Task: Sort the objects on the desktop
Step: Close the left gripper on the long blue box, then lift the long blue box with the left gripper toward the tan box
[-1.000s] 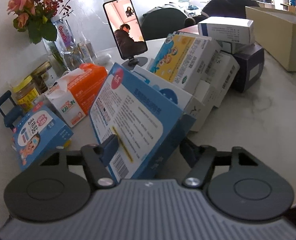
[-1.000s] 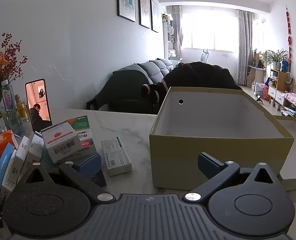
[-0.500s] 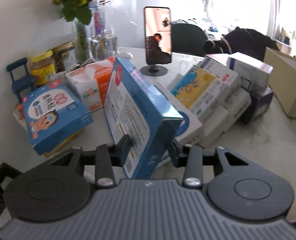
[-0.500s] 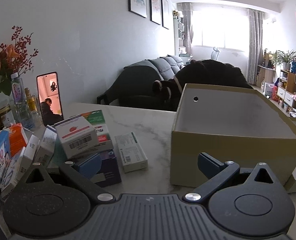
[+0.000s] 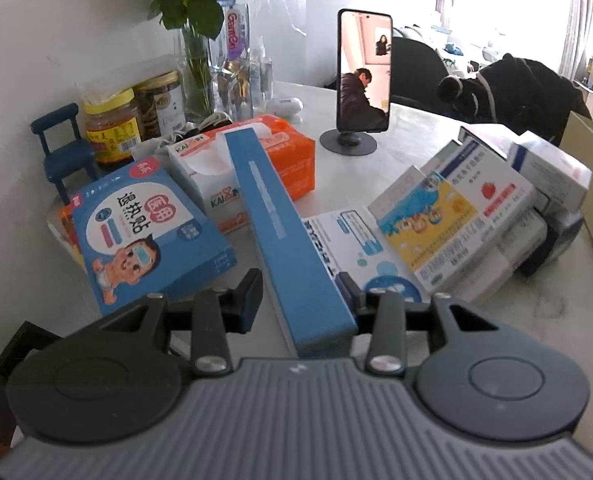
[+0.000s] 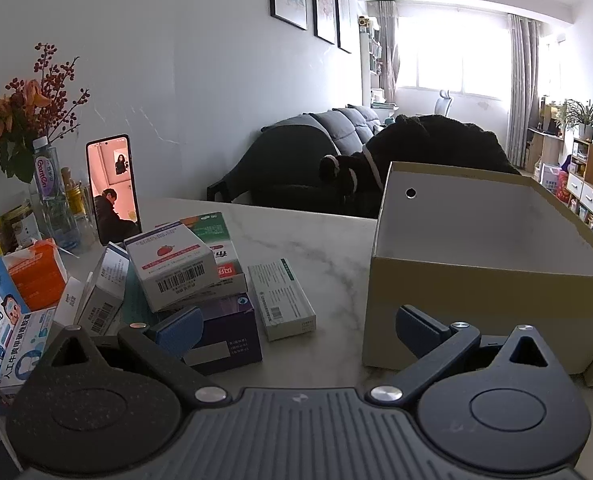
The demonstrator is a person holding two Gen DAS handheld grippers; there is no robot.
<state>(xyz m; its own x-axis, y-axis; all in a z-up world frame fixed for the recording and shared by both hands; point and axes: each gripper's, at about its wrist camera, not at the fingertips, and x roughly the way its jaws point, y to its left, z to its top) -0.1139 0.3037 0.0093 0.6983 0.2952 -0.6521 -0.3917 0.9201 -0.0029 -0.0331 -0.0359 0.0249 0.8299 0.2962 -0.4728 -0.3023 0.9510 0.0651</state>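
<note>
Blue box [image 5: 292, 248], orange tissue pack [image 5: 284, 156], apparently purple carton [image 6: 224, 328].

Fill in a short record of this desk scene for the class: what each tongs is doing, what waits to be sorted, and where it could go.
left tongs: gripping a long blue box, seen edge-on
right tongs: open, empty
unsorted: pile of medicine boxes on the marble table
container: open cardboard box, looks empty, right of the pile
clutter at wall: tissue pack, phone on stand, flower vase, jars
</note>
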